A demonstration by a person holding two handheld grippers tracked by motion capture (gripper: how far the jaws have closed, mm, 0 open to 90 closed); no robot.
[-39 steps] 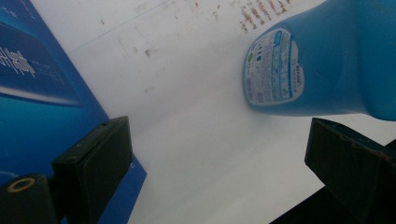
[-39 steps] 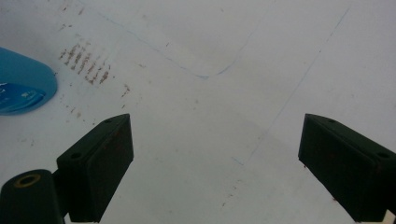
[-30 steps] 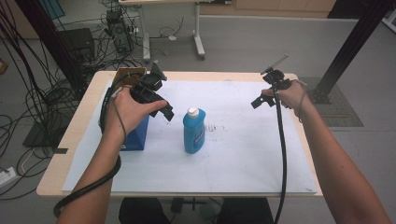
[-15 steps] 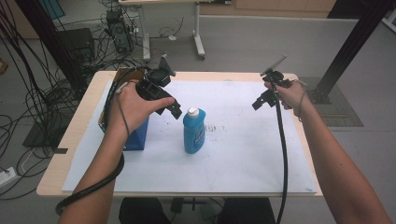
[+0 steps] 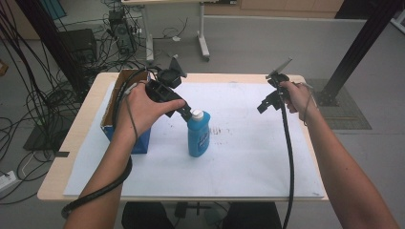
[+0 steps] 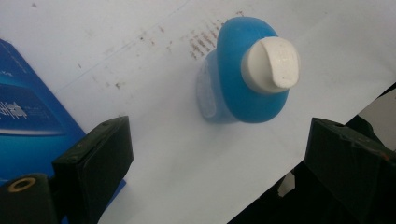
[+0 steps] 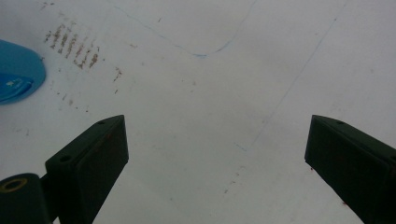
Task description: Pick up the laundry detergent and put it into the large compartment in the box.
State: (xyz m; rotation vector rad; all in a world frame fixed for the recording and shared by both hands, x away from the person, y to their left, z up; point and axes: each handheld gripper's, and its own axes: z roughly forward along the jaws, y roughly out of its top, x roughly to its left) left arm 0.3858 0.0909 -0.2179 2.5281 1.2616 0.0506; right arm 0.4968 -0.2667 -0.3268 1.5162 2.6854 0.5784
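The blue bottle (image 5: 198, 136) stands upright mid-worktop (image 5: 248, 191) beside the blue box (image 5: 141, 142), its long axis vertical and white cap (image 6: 272, 64) up. Smooth plastic, likely slippery and fairly light; the neck looks the safest hold. The left tool (image 5: 187, 112) hovers spread at the cap; the right tool (image 5: 265, 104) is spread, well apart.

Two handheld black two-jaw grippers. Left gripper (image 5: 184, 110): blocky black body, thick black cable looping under the bare forearm, no sleeve in sight. Close up (image 6: 217, 158): matte black rectangular jaw pads, a brass-coloured ringed hole at the lower left corner. Right gripper (image 5: 265, 104): slimmer black frame, grey three-cornered plate on top, thin black cable hanging along a bare forearm.
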